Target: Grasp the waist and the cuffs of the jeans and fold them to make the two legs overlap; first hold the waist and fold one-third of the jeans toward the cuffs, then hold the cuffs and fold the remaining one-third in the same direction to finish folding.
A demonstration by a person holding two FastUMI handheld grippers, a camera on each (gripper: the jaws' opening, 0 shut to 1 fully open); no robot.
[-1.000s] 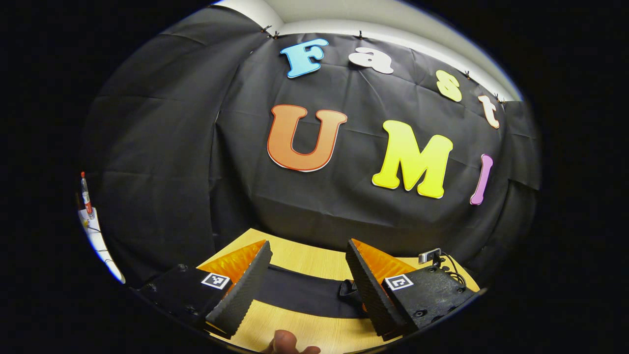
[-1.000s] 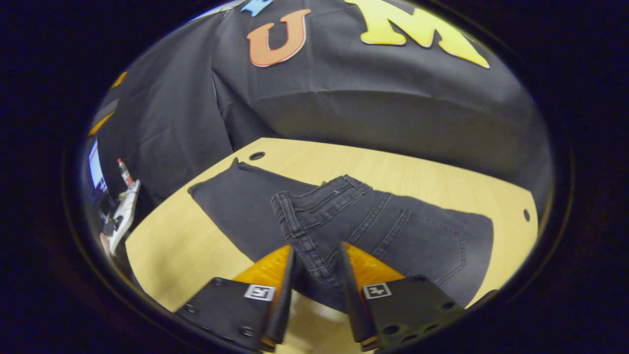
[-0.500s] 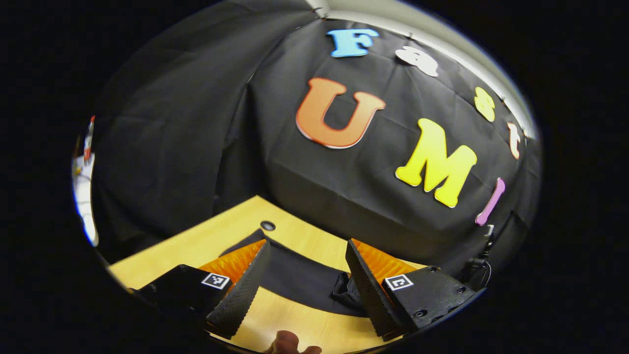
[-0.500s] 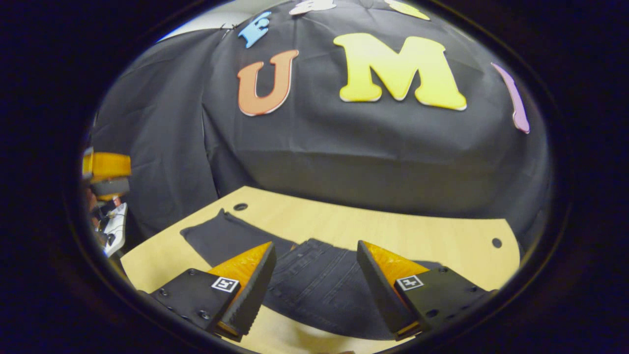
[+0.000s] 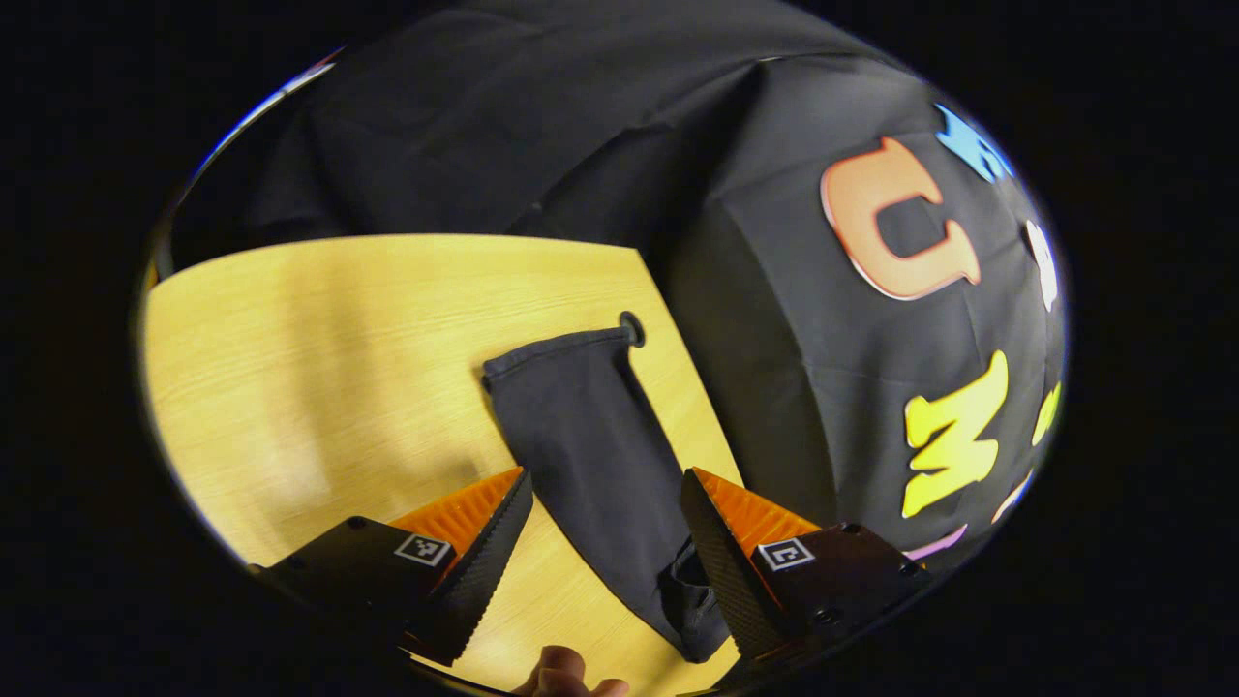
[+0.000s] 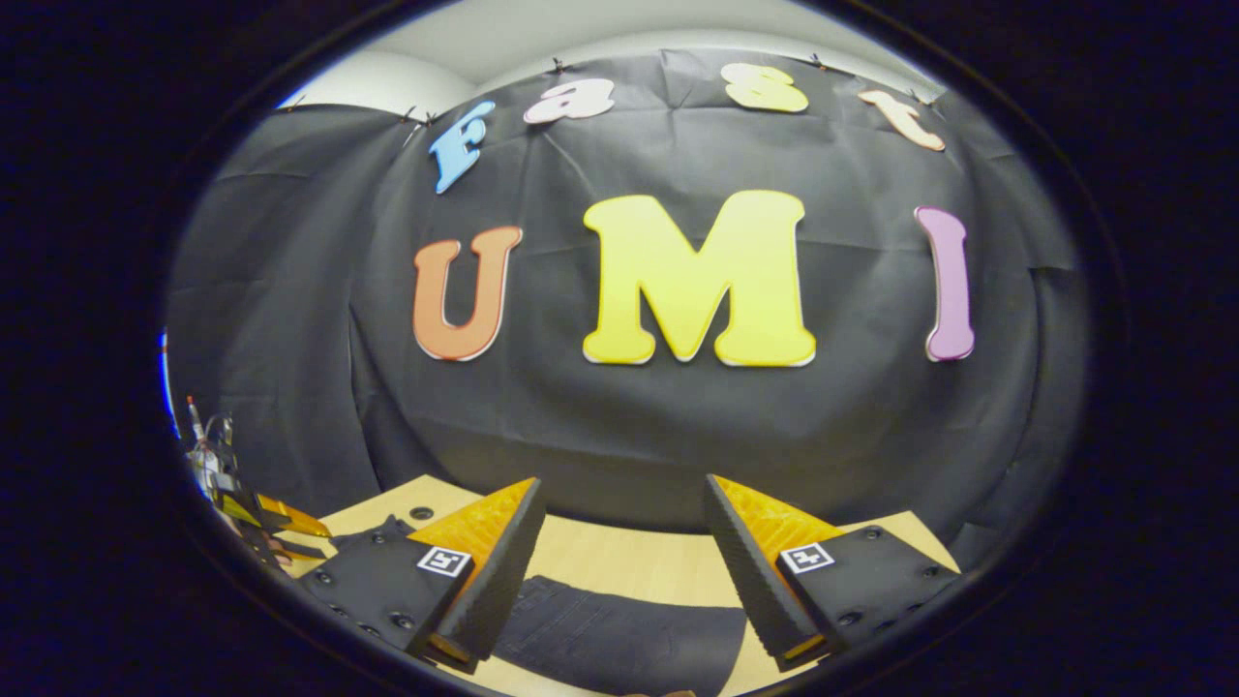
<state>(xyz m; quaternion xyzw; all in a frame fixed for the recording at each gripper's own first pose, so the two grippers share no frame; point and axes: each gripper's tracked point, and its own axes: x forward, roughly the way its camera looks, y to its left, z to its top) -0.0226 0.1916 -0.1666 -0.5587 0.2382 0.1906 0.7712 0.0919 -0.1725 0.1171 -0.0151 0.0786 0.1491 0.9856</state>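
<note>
My left gripper gapes above the jeans leg on the table; my right gripper gapes too, jeans below.

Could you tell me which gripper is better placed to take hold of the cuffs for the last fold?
Probably the left gripper: its open fingers point along the trouser leg toward the cuffs, which lie flat on the table. The right gripper, also open, faces the wall with the jeans just below it.
</note>
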